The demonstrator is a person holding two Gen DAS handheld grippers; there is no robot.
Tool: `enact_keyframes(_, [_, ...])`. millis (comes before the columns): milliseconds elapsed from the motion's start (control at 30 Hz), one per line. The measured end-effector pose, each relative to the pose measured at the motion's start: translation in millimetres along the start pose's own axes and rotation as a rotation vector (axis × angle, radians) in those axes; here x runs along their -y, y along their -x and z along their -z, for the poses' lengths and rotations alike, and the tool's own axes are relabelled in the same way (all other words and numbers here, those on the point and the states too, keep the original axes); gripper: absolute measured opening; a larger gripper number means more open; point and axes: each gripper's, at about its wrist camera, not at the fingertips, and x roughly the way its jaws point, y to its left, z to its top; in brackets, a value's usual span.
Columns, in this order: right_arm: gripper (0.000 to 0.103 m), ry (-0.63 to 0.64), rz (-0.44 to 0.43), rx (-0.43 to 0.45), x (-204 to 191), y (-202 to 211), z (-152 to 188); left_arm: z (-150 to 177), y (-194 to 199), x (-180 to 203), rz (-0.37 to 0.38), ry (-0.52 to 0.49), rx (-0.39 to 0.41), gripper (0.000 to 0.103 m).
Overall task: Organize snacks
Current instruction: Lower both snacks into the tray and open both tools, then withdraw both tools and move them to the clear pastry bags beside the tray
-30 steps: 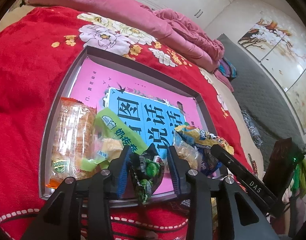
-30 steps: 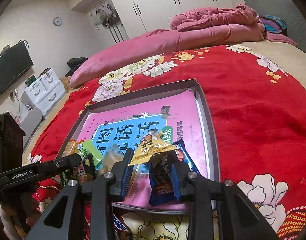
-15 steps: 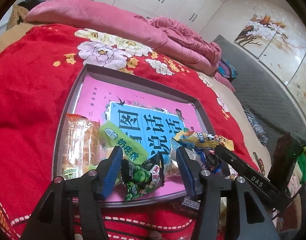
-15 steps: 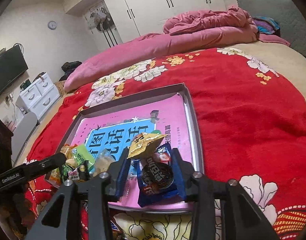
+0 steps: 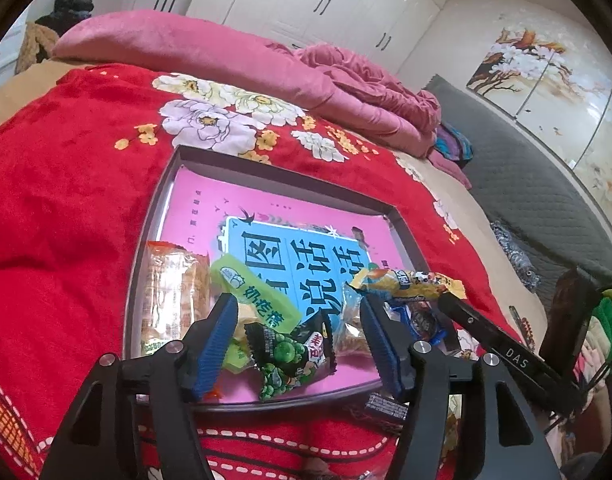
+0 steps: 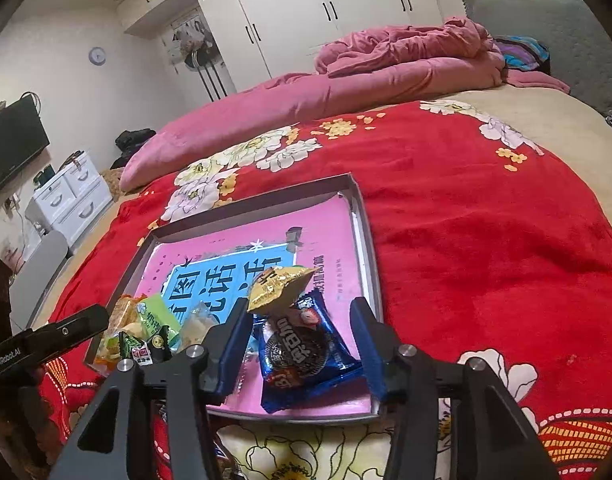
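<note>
Where glossy crinkled packets (image 5: 294, 354) lie, shallow rectangular tray (image 5: 282, 178).

Dark packet (image 5: 386, 405), perhaps half-hidden behind fingers (image 5: 380, 342)

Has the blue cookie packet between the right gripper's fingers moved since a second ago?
Yes. The blue cookie packet stood upright, pinched; the right gripper has just been opening, and it now lies flat on the tray floor, near its right wall.
</note>
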Motion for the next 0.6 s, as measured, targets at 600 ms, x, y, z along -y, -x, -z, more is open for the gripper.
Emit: enact_keyframes(600, [0.059, -0.003, 0.022, 0.066, 4, 25, -1, 5, 17, 4, 0.003, -0.006, 0.021, 0.076])
